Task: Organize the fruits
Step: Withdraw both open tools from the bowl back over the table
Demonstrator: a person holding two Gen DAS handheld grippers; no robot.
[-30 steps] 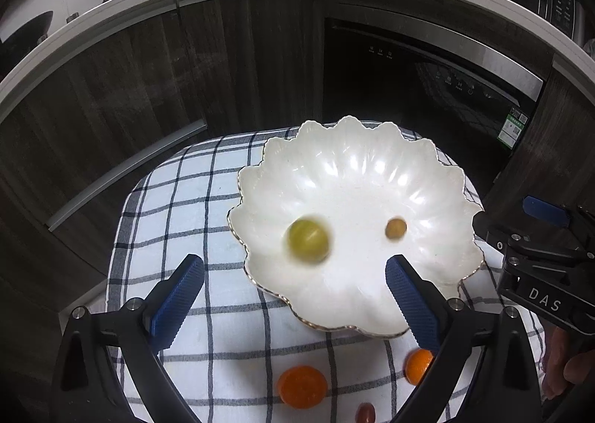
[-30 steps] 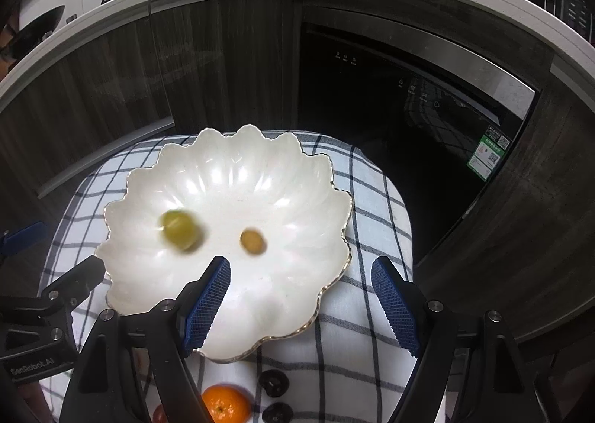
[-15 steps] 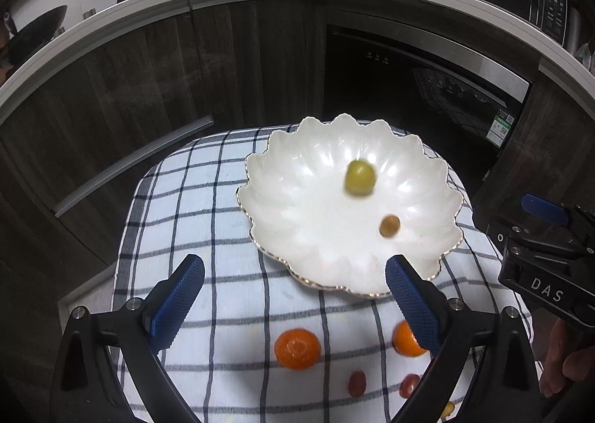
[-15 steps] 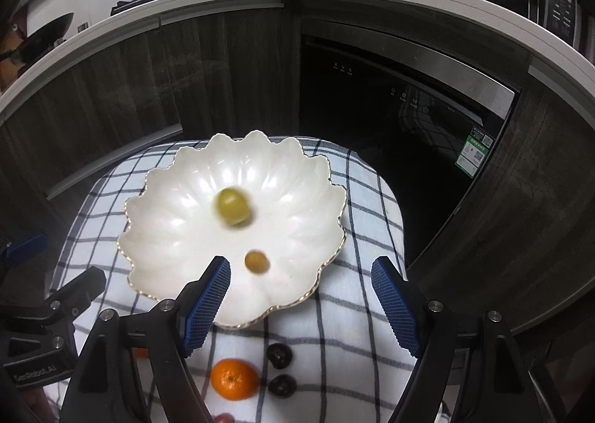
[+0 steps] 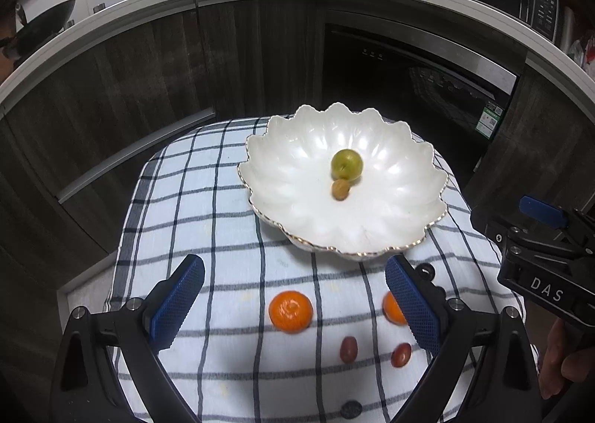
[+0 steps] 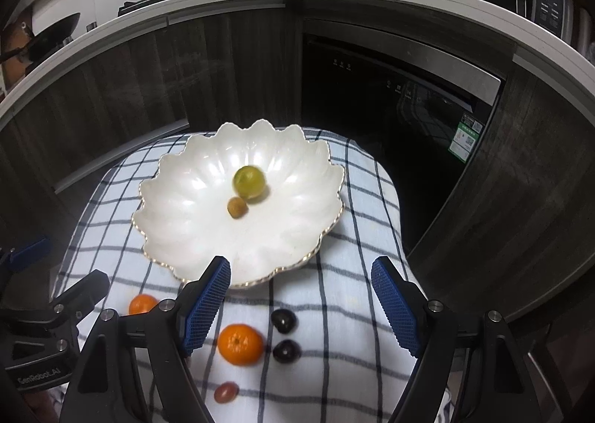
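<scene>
- Fruit in two groups: a green plum-like fruit and a small tan fruit lie touching in the middle of the white scalloped bowl, the tan one on the near side.
- Bowl sits toward the far edge of the desk, on a blue-and-white checked cloth.
- Loose fruit lies on the cloth near the desk's front edge: one mandarin near the middle, a second mandarin partly hidden behind the left tool's finger, two small red fruits closer still.
- Two dark round fruits lie just right of the mandarin in the right wrist view.
- Left tool hangs released above the loose fruit, fingers wide apart, nothing between them.
- Right tool is likewise spread and empty, over the bowl's near rim.
- Dark cabinets and a black oven stand beyond the desk.
</scene>
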